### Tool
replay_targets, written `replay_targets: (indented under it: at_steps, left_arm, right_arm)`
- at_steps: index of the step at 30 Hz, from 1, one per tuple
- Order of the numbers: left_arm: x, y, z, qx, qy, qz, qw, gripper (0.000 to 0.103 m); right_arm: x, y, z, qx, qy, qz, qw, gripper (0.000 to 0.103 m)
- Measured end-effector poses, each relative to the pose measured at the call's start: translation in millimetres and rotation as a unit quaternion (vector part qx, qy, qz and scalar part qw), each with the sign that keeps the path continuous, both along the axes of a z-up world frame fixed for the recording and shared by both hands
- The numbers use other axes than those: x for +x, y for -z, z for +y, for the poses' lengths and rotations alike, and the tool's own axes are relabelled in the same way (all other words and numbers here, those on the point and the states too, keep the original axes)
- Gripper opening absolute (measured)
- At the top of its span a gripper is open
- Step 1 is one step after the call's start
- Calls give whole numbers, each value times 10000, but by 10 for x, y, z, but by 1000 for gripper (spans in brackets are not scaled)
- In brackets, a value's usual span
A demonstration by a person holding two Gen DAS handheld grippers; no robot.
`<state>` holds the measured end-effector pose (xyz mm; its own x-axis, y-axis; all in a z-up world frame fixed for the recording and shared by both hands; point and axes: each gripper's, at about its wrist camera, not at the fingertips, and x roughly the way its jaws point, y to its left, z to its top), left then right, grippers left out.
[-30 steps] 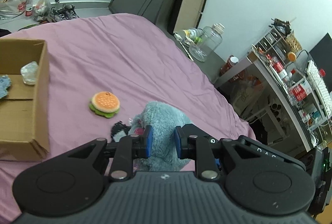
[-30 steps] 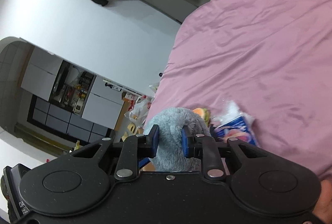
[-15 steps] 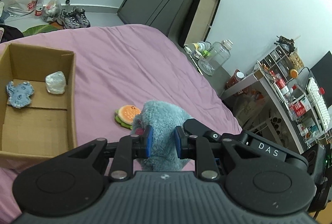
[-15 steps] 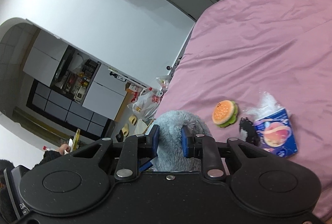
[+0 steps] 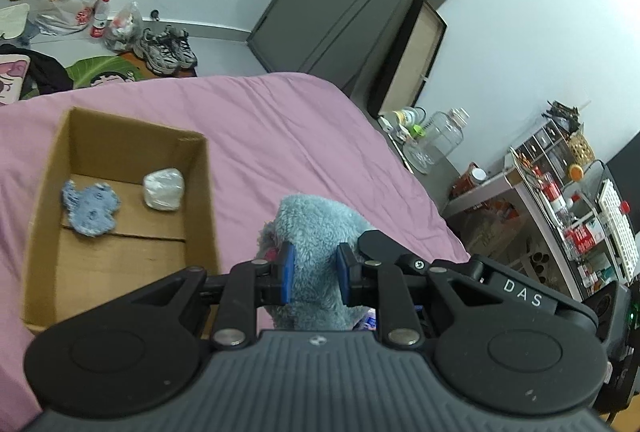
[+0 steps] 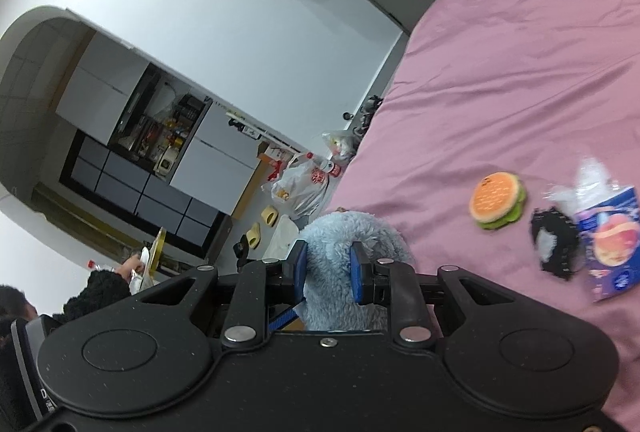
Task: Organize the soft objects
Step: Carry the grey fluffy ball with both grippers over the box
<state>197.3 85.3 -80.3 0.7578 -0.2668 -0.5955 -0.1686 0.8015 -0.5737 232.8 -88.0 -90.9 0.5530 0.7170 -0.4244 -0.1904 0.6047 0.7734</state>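
Both the left gripper point(image 5: 313, 274) and right gripper point(image 6: 328, 274) pinch the fluffy grey-blue plush toy point(image 5: 316, 232), now lifted clear of the pink bedsheet point(image 5: 280, 136) and swung beside the open brown cardboard box point(image 5: 200, 192), so drop-in looks next, cluttered bedroom floor beyond

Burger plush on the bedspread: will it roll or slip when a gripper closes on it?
The burger plush lies on its side on the soft pink bedspread, so it probably won't roll. It looks stuffed and light, likely to squash between the pads rather than slip. A push may just slide it toward the black fabric piece.
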Motion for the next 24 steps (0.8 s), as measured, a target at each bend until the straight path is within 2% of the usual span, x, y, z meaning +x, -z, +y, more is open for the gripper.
replay_targets:
  at_steps: [18,22,24]
  left_arm:
    - [-52,216,682,-261,-318,178,9990,21]
    - [-19,263,765,-228,-393,290,9985,22]
    - [1,269,800,-166,-487,363,9980,22]
  right_arm:
    - [18,85,605,-94,-555,-113,9984,25]
    - [27,90,677,-188,-546,-168,9982,27]
    - [10,77,688,-182,-571,-207,9980,31]
